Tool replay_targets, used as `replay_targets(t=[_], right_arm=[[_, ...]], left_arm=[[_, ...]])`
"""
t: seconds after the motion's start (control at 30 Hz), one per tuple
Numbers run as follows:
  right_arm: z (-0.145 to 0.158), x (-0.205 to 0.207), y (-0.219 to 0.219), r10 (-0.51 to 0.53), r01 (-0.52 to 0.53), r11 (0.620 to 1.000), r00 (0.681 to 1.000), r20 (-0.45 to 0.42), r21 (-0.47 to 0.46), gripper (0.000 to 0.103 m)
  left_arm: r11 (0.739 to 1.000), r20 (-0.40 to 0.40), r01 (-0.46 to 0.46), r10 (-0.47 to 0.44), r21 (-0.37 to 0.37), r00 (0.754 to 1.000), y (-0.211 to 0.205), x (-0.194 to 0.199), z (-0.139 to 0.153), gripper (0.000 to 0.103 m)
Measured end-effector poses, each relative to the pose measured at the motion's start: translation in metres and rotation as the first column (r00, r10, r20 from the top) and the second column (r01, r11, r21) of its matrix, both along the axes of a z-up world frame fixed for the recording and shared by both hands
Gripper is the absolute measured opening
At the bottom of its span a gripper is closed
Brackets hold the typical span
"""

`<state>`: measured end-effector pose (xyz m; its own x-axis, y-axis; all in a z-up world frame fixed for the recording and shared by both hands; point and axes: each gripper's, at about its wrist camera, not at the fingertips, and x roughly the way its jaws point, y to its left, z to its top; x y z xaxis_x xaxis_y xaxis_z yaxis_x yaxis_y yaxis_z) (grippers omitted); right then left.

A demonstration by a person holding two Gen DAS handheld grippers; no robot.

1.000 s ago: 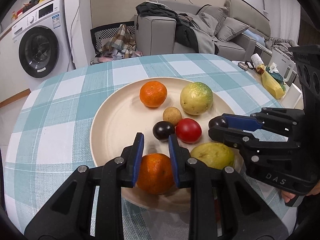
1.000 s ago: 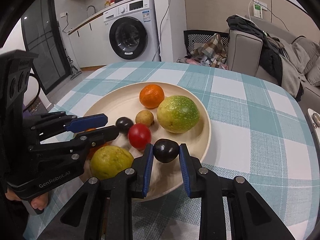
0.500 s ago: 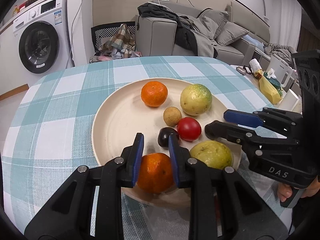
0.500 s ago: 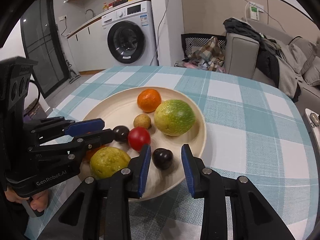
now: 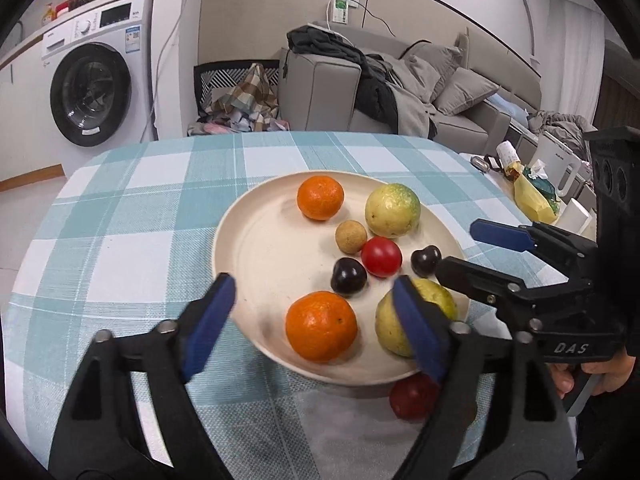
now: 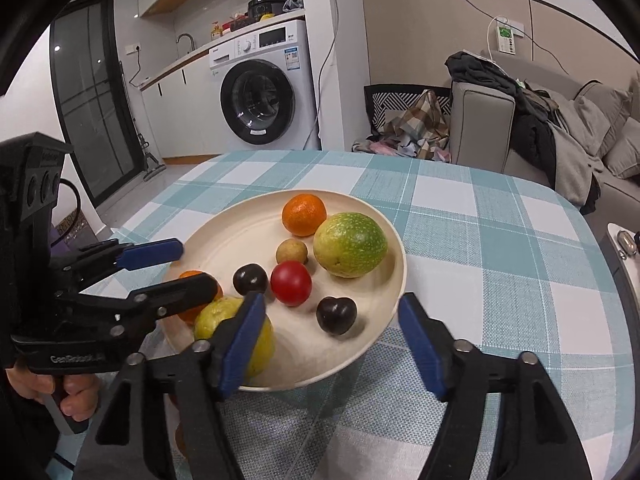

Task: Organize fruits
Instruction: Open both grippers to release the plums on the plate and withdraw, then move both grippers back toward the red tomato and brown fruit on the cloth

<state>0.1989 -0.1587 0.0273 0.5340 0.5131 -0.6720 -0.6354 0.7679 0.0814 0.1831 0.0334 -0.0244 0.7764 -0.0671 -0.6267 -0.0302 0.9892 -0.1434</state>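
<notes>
Both tools are wide open and hold nothing. The left gripper [image 5: 312, 328] sits around the near orange [image 5: 321, 326] at 6 o'clock on the plate [image 5: 256, 248]. The right gripper [image 6: 332, 344] frames a dark plum [image 6: 336, 314] at 5 o'clock.

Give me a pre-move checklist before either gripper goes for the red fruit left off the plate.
1. Left gripper jaws open and empty: ok.
2. Right gripper jaws open and empty: ok.
3. Red fruit on the cloth fully visible: not ok, partly hidden by the left gripper's finger.
4. Free spot on the plate: ok, its left half is bare.
5. Near orange settled on the plate: ok.
6. More fruit off the plate: cannot tell.
</notes>
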Motion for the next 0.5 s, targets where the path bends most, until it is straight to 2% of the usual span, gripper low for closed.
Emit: replay_targets(t=[0.03, 0.1, 0.23, 0.3, 0.43, 0.5], right_arm=[[0.001, -0.001, -0.001, 0.001, -0.001, 1.000, 1.000, 0.002, 0.011, 0.084], [0.002, -0.003, -0.003, 0.010, -0.010, 1.000, 1.000, 0.001, 0.024, 0.090], [0.002, -0.006, 0.000, 0.021, -0.021, 1.000, 1.000, 0.012, 0.017, 0.093], [0.003, -0.007, 0.000, 0.021, -0.022, 1.000, 1.000, 0.017, 0.017, 0.093], [0.003, -0.006, -0.002, 0.016, -0.016, 1.000, 1.000, 0.016, 0.024, 0.095], [0.003, -0.006, -0.003, 0.012, -0.012, 1.000, 1.000, 0.015, 0.026, 0.100]], left_arm=[[1.000, 0.009, 0.000, 0.000, 0.000, 1.000, 0.001, -0.003, 0.002, 0.083], [1.000, 0.010, 0.002, -0.002, -0.008, 1.000, 0.004, -0.008, 0.004, 0.084], [1.000, 0.011, -0.013, 0.013, -0.026, 1.000, 0.008, -0.017, 0.004, 0.090], [0.999, 0.015, -0.025, 0.025, -0.024, 1.000, 0.009, -0.021, 0.004, 0.102], [0.999, 0.035, -0.033, 0.034, -0.016, 0.999, 0.010, -0.024, 0.006, 0.102], [0.999, 0.036, -0.040, 0.040, -0.011, 0.999, 0.011, -0.026, 0.006, 0.102]])
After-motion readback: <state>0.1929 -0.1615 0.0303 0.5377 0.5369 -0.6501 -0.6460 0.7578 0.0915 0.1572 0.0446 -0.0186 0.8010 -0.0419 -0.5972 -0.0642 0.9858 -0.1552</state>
